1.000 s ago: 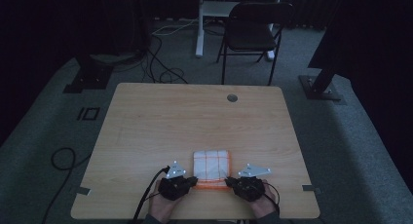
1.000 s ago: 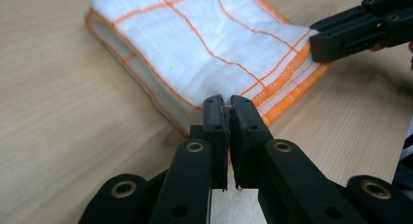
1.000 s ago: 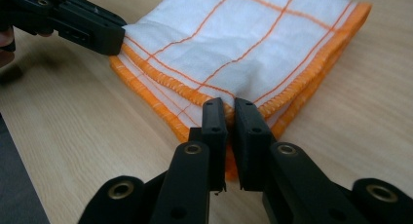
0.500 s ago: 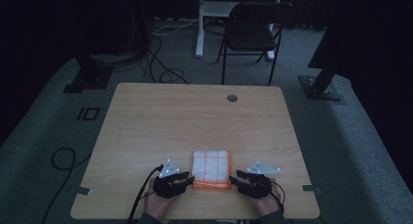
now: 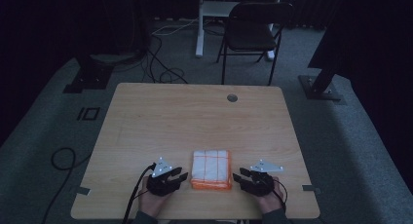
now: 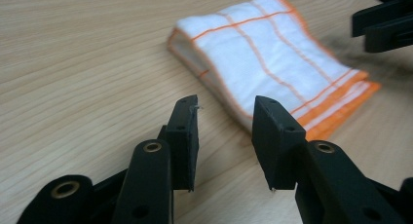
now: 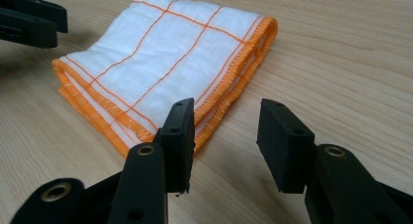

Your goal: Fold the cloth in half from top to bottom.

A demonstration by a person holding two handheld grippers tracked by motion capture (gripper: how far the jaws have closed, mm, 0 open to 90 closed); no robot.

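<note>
On the grey carpeted floor (image 5: 44, 136) stands a light wooden surface (image 5: 195, 117), rectangular, with a round cable port (image 5: 232, 98) near its far edge. Beyond the surface a dark folding chair (image 5: 253, 34) stands beside a white post (image 5: 199, 24), with cables (image 5: 160, 68) trailing on the floor to the left of it.

Near the front edge of the surface, about midway across, lies a folded cloth (image 5: 211, 169), white with thin orange grid lines and an orange hem. It lies flat in several layers, its stacked hems showing along the near side in both gripper views.

The person's left hand (image 5: 151, 199) and right hand (image 5: 268, 202) enter from the bottom edge, one on either side of the cloth. The left tongs (image 5: 185, 176) sit just beside the cloth's left edge, apart from it; seen along the jaws in the left gripper view (image 6: 224, 136), they stand open with bare wood between them and the cloth's near corner just ahead and to the right. Their jaws have just been opening, with nothing between them.

The right tongs (image 5: 235, 177) sit just beside the cloth's right edge. In the right gripper view (image 7: 226, 136) the jaws stand open over bare wood; the left jaw is close against the cloth's near hem corner, and contact cannot be confirmed. Nothing is gripped.
</note>
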